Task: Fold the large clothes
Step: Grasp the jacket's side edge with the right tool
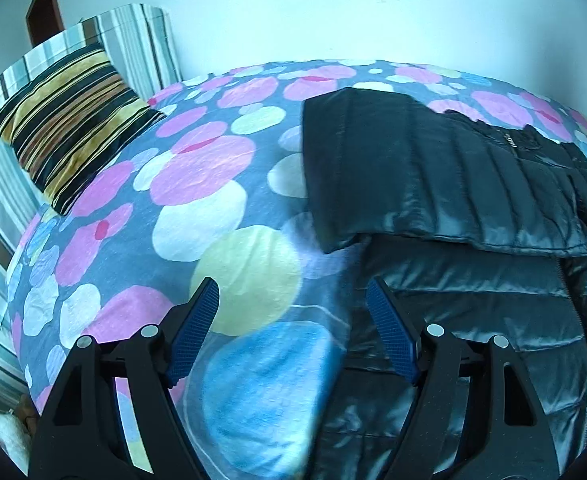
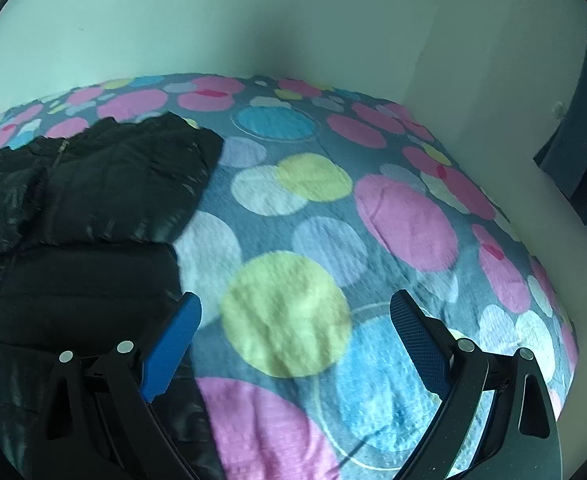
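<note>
A shiny black quilted puffer jacket (image 1: 473,272) lies on the bed, its sleeves folded across the chest and its zip running down the front. In the right wrist view the same jacket (image 2: 93,200) fills the left side. My left gripper (image 1: 291,292) hovers open over the jacket's left edge, one blue pad above the bedspread and the other above the black fabric. My right gripper (image 2: 295,308) is open too, over the bedspread just right of the jacket's right edge. Neither holds anything.
The bed carries a spotted bedspread (image 1: 213,184) in pink, blue, green and white, also seen as the bedspread (image 2: 373,220) on the right. A striped cushion (image 1: 69,128) leans against a striped headboard (image 1: 141,40) at far left. White walls border the bed.
</note>
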